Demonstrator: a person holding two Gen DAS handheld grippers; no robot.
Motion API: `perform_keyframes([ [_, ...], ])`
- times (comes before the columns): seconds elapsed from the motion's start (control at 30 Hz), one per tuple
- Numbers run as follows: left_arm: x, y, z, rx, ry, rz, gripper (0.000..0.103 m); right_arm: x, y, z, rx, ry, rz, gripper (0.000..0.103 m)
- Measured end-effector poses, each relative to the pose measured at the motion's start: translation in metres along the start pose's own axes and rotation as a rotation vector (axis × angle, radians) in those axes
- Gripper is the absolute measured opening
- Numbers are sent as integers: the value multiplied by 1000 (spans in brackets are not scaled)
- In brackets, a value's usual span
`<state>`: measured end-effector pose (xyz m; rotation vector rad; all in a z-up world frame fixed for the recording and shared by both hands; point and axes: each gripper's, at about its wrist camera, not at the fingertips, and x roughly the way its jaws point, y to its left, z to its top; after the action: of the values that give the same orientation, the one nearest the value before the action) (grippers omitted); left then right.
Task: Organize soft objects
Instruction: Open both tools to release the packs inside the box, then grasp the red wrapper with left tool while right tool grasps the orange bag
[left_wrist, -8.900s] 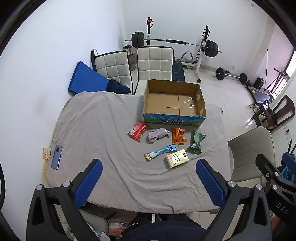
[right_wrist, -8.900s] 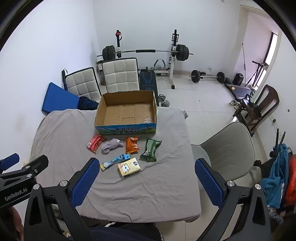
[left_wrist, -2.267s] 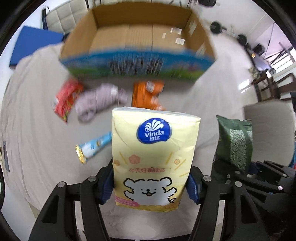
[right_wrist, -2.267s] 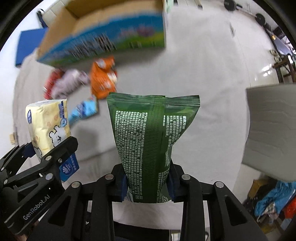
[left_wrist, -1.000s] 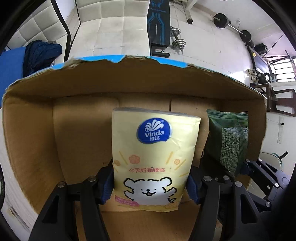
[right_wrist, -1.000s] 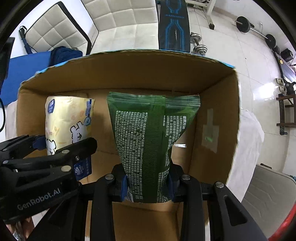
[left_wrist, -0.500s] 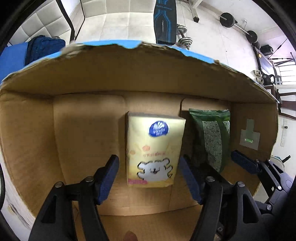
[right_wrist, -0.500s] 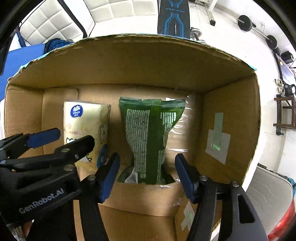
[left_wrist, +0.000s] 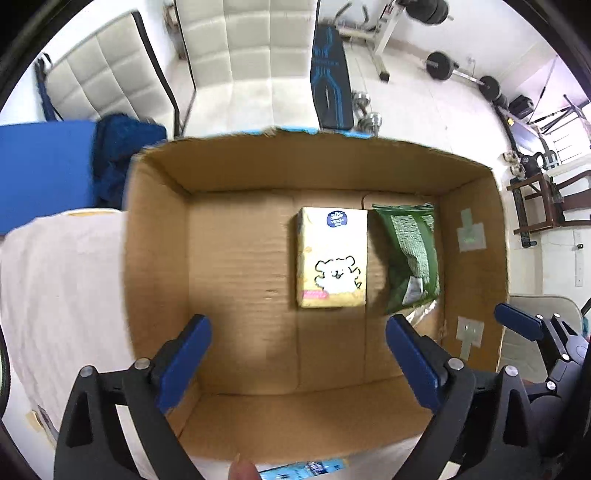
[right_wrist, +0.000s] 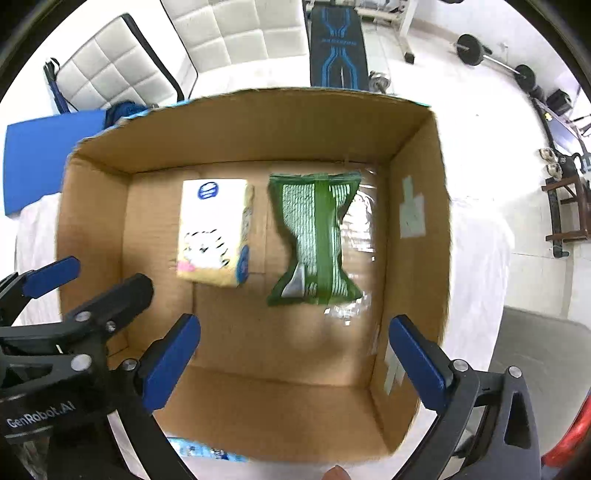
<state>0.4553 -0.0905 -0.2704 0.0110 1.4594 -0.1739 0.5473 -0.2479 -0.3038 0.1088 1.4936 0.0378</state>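
Note:
The cardboard box (left_wrist: 159, 258) (right_wrist: 417, 206) lies open below both grippers. On its floor the yellow tissue pack (left_wrist: 331, 258) (right_wrist: 213, 232) lies flat beside the green snack bag (left_wrist: 410, 254) (right_wrist: 314, 240), which is to its right. My left gripper (left_wrist: 299, 354) is open and empty above the box's near part. My right gripper (right_wrist: 293, 354) is open and empty above the near part too. The left gripper's arm shows at the left of the right wrist view. A blue tube packet (left_wrist: 306, 470) (right_wrist: 207, 453) peeks out in front of the box.
The box stands on a table with a grey cloth (left_wrist: 55, 288). White padded chairs (left_wrist: 243, 55), a blue mat (left_wrist: 40, 173) and a weight bench (left_wrist: 330, 85) stand behind the table. A grey chair (right_wrist: 535, 354) is at the right.
Both grippers have let go and opened wide. They have pulled up and back from the box. The tissue pack and green bag now lie loose on the box floor.

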Motion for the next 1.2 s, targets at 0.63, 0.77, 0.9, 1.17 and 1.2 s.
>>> perform_keyframes([
  [0.63, -97, 15, -114, 5, -191, 83, 97, -80, 28, -129, 6, -105, 82, 103],
  [0.77, -69, 47, -152, -67, -142, 144, 97, -44, 22, -160, 20, -27, 83, 103],
  [0.9, -11, 81, -178, -125, -17, 185, 97, 11, 13, -175, 54, 61, 83, 103],
  [1.17, 74, 117, -187, -168, 128, 177, 97, 86, 13, -184, 93, 154, 91, 103],
  [1.2, 81, 118, -185, -161, 137, 180, 97, 92, 15, -185, 91, 156, 94, 103],
])
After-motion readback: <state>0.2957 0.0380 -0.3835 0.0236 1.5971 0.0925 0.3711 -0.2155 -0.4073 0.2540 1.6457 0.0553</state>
